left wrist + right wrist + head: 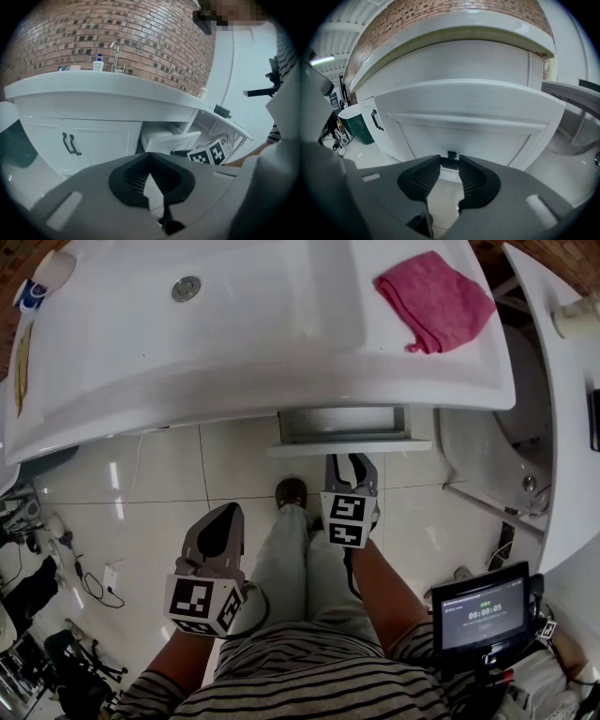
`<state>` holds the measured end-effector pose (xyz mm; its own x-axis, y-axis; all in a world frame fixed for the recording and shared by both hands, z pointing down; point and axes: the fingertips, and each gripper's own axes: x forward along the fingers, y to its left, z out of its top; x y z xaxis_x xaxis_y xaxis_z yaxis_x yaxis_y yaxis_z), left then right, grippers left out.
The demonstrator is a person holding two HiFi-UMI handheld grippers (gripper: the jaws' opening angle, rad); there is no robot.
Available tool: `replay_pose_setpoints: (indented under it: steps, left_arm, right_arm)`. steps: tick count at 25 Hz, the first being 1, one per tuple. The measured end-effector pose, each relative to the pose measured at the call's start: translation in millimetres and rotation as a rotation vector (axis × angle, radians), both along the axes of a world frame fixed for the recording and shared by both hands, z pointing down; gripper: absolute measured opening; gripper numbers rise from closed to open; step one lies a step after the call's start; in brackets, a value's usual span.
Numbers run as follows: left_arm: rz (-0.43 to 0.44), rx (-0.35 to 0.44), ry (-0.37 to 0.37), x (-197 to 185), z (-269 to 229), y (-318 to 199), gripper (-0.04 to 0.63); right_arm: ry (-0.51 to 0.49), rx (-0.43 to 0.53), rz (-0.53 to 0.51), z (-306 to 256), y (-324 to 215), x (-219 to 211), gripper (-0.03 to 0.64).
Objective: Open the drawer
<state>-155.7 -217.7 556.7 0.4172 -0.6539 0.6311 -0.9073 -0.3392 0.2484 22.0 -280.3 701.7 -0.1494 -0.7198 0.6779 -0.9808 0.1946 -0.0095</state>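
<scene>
A white drawer (345, 424) stands partly pulled out from under the white vanity top (281, 381). My right gripper (350, 463) is at the drawer's front panel (464, 122). It is shut on the small dark handle (451, 155) at the panel's lower edge, which sits between its fingertips. My left gripper (223, 514) hangs lower left over the tiled floor, away from the vanity. In the left gripper view its jaws (150, 157) meet at the tips with nothing in them, and the open drawer (171, 140) shows beyond them.
A pink cloth (434, 298) lies on the countertop right of the sink drain (186, 288). Cabinet doors with black handles (70, 143) are left of the drawer. The person's legs and shoe (292, 491) stand below it. A screen (483, 613) sits at lower right.
</scene>
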Motion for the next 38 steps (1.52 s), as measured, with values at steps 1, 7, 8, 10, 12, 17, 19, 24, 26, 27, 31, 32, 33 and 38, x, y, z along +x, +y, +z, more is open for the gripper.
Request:
replay_pose_setpoints:
  steps: [1, 7, 8, 10, 12, 17, 19, 24, 26, 27, 31, 32, 33, 38]
  left_arm:
    - [0.000, -0.002, -0.003, -0.3, -1.9, 5.4, 0.014]
    - [0.005, -0.007, 0.003, 5.7, -13.4, 28.3, 0.014]
    - [0.008, -0.006, 0.003, 7.3, -14.7, 31.4, 0.014]
    - [0.012, -0.004, 0.002, 10.7, -16.2, 38.0, 0.014]
    - [0.017, -0.003, 0.001, 14.2, -16.8, 45.1, 0.014]
    - [0.018, 0.003, 0.008, 21.7, -19.4, 58.9, 0.014]
    - [0.017, 0.008, 0.010, 23.1, -21.7, 62.0, 0.014]
    - [-0.004, 0.015, 0.002, 24.2, -32.8, 68.2, 0.014]
    - [-0.023, 0.017, -0.007, 23.1, -43.3, 75.1, 0.014]
    - [-0.035, 0.016, -0.012, 21.9, -50.9, 81.0, 0.014]
    - [-0.064, 0.012, -0.017, 17.6, -99.7, 119.5, 0.014]
    - [-0.068, 0.020, -0.019, 15.7, -113.9, 129.1, 0.014]
    - [-0.072, 0.032, -0.022, 12.5, -127.7, 137.4, 0.014]
    - [-0.112, 0.132, -0.050, -24.3, -183.3, 167.6, 0.014]
  right_arm:
    - [-0.002, -0.010, -0.002, 0.1, 9.1, -0.1, 0.124]
    - [-0.008, -0.055, -0.020, 0.5, 56.2, 0.4, 0.124]
    - [-0.009, -0.062, -0.022, 0.7, 63.5, 0.6, 0.124]
    - [-0.012, -0.075, -0.027, 1.6, 78.8, 0.7, 0.124]
    - [-0.017, -0.090, -0.030, 2.4, 94.6, 0.7, 0.124]
    - [-0.040, -0.110, -0.040, 5.4, 120.4, 1.7, 0.123]
    - [-0.047, -0.123, -0.047, 6.3, 120.7, 1.6, 0.123]
    - [-0.046, -0.171, -0.041, 0.6, 125.5, 4.1, 0.130]
    - [-0.043, -0.195, -0.054, -13.3, 136.6, 7.4, 0.109]
    - [-0.050, -0.207, -0.066, -25.1, 144.8, 9.4, 0.108]
    - [-0.068, -0.181, -0.141, -111.5, 188.5, 21.8, 0.087]
    - [-0.067, -0.153, -0.153, -138.1, 197.5, 27.2, 0.062]
    - [-0.070, -0.121, -0.155, -163.5, 205.0, 33.1, 0.044]
    - [-0.189, -0.004, -0.140, -261.2, 230.2, 31.1, 0.002]
